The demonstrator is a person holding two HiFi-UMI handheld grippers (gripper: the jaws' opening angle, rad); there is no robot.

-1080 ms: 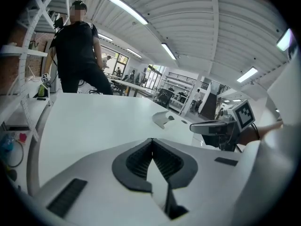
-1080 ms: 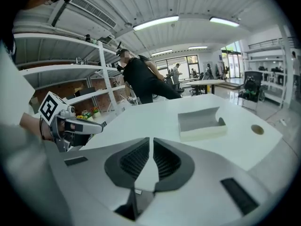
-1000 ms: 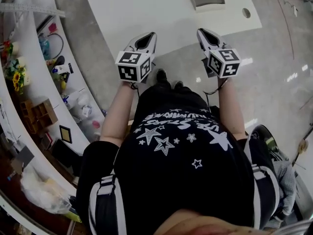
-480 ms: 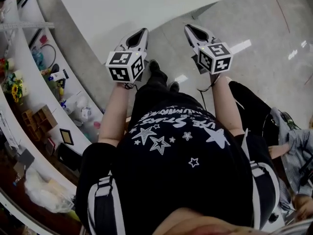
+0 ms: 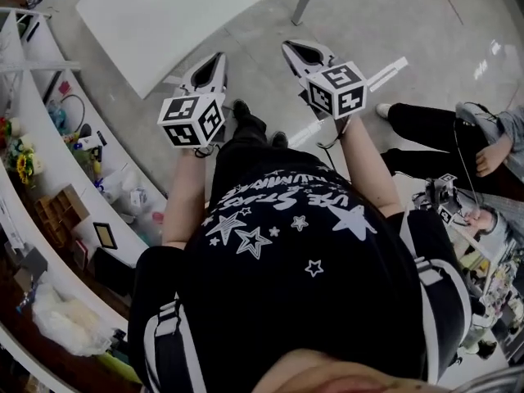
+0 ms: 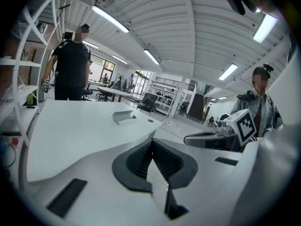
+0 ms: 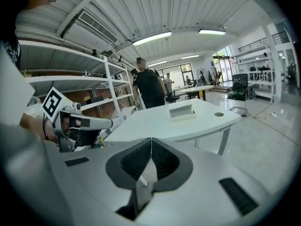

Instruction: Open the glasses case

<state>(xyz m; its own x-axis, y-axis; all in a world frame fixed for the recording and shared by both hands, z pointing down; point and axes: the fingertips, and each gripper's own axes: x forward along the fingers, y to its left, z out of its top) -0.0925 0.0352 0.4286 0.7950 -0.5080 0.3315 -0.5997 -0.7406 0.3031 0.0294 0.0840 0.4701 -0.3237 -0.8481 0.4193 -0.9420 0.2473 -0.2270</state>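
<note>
Above the polished grey floor [image 5: 393, 23], short of the smooth white table [image 5: 164, 23]: left gripper [image 5: 218, 59], ribbed dark pads [image 6: 138, 161] pressed together, empty; right gripper [image 5: 289, 47], jaws closing fully together, empty. Glasses case [image 7: 182, 111], grey, boxy, on the tabletop, well apart from both.

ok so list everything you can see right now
table: one, white, ahead of the person
case: one, grey, on the table's far part
shelves: one long run, white, cluttered, along the left
standing person: one, black top, behind the table
second person: one, dark trousers, grey jacket, on the right
left gripper: one, white and grey, jaws shut, empty
right gripper: one, white and grey, jaws shut, empty
</note>
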